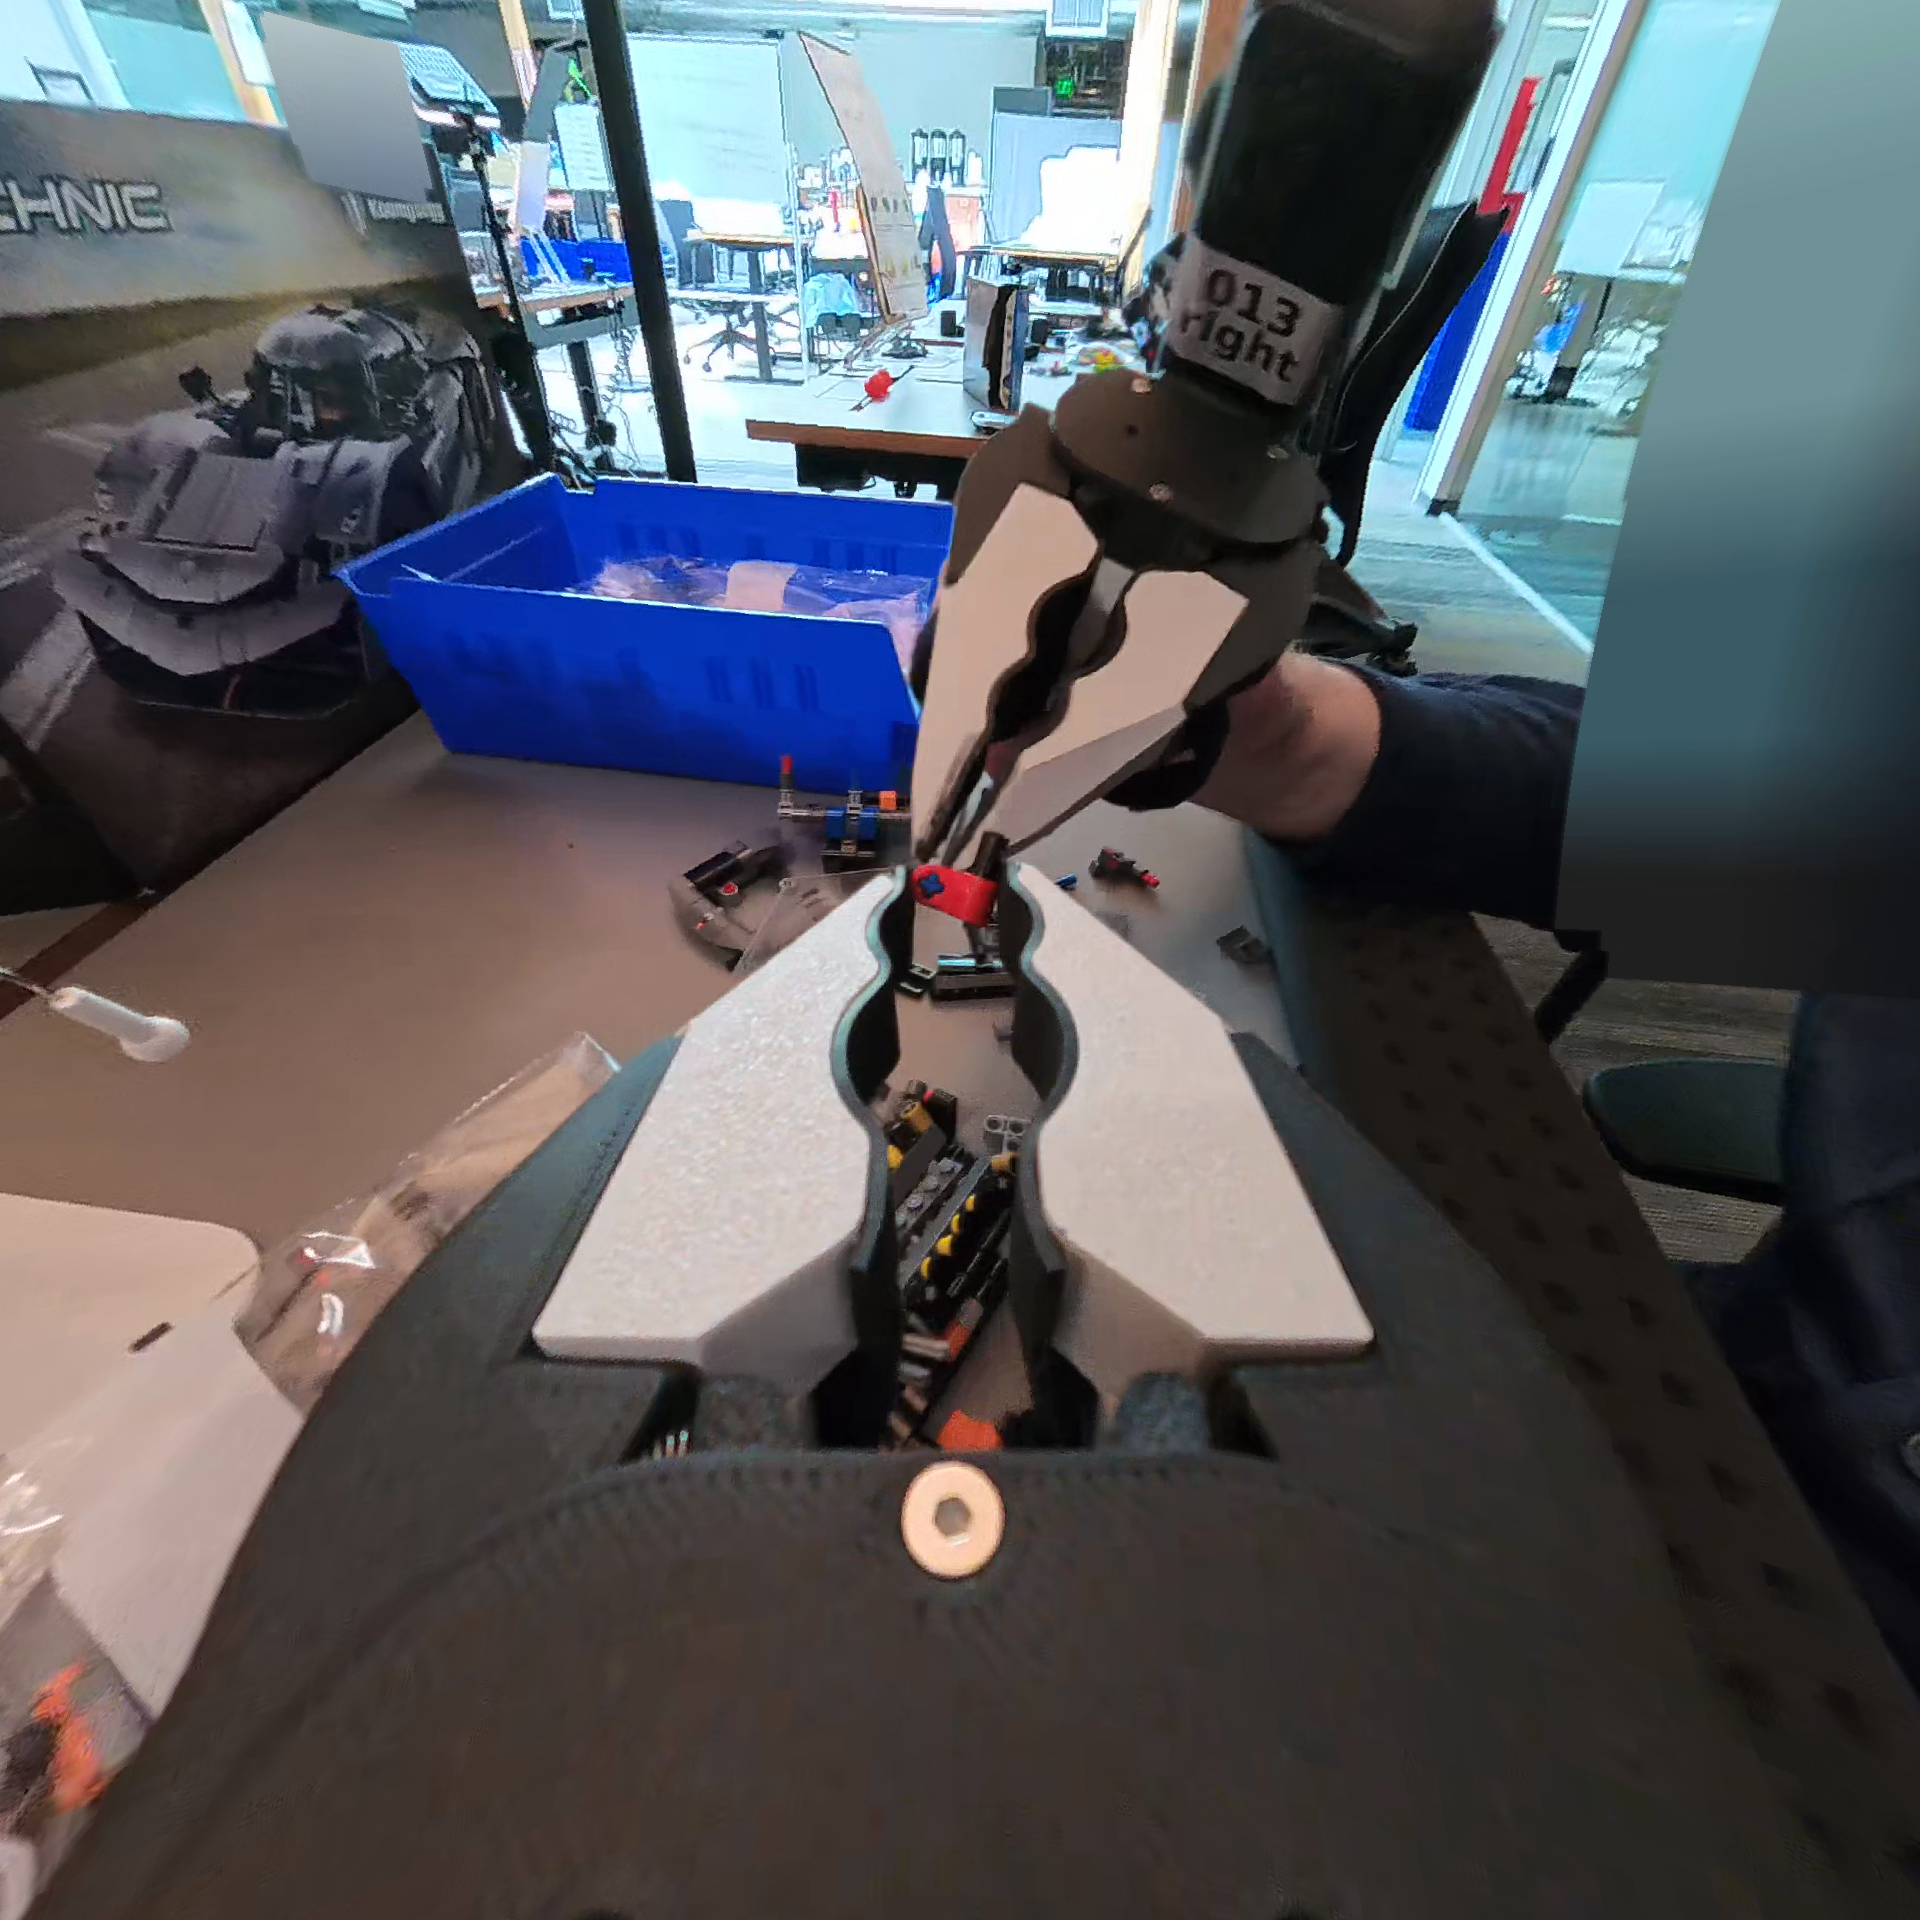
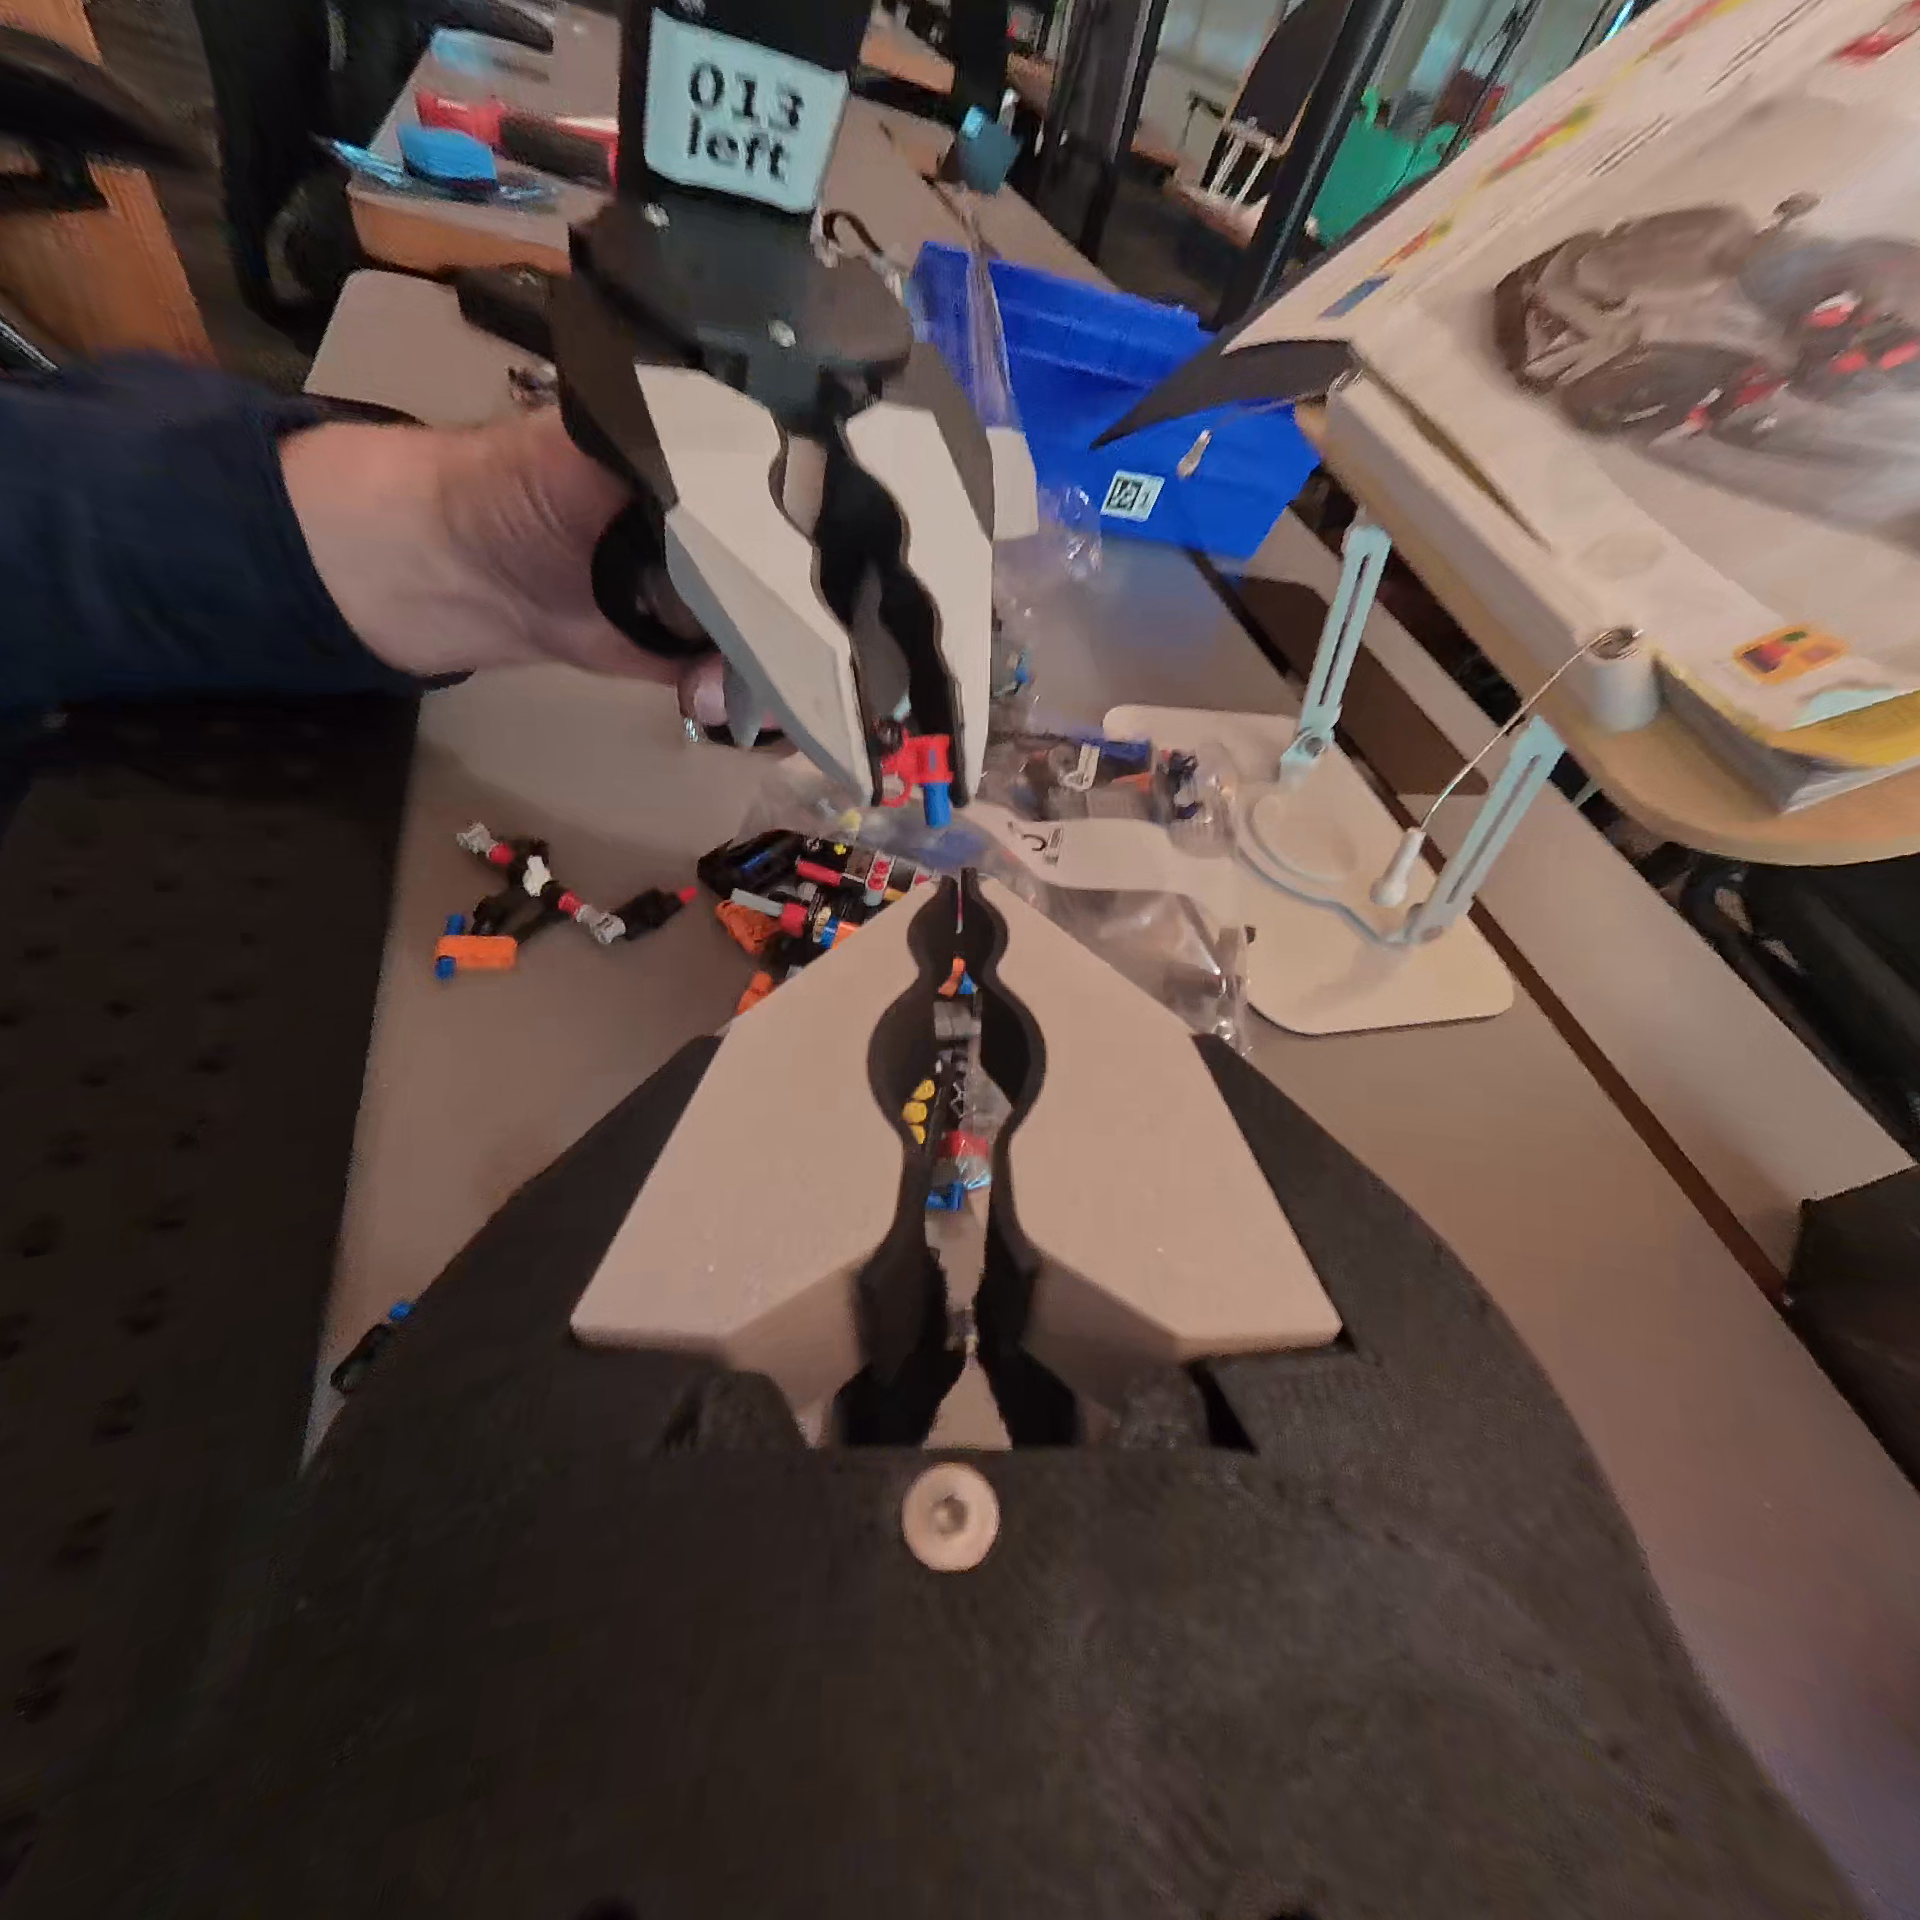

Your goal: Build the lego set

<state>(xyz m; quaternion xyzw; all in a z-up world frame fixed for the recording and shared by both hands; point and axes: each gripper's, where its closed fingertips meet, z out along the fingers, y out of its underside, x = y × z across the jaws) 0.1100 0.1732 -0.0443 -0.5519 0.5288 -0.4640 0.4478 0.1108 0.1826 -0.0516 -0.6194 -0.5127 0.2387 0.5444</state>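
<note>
My left gripper is shut on a small red lego piece with a blue pin in it, held above the table. A short black pin sticks up from the piece. The right wrist view shows the same gripper with both fingertips against the red piece and the blue pin pointing down. My right gripper comes down from above, shut, with its tips right at the black pin. In its own view the right gripper is closed.
A blue bin stands behind the work spot, and the set's box at far left. Loose pieces, a small black assembly and plastic bags lie on the table. A booklet rests on a white stand. My left and right fingertips are right by each other.
</note>
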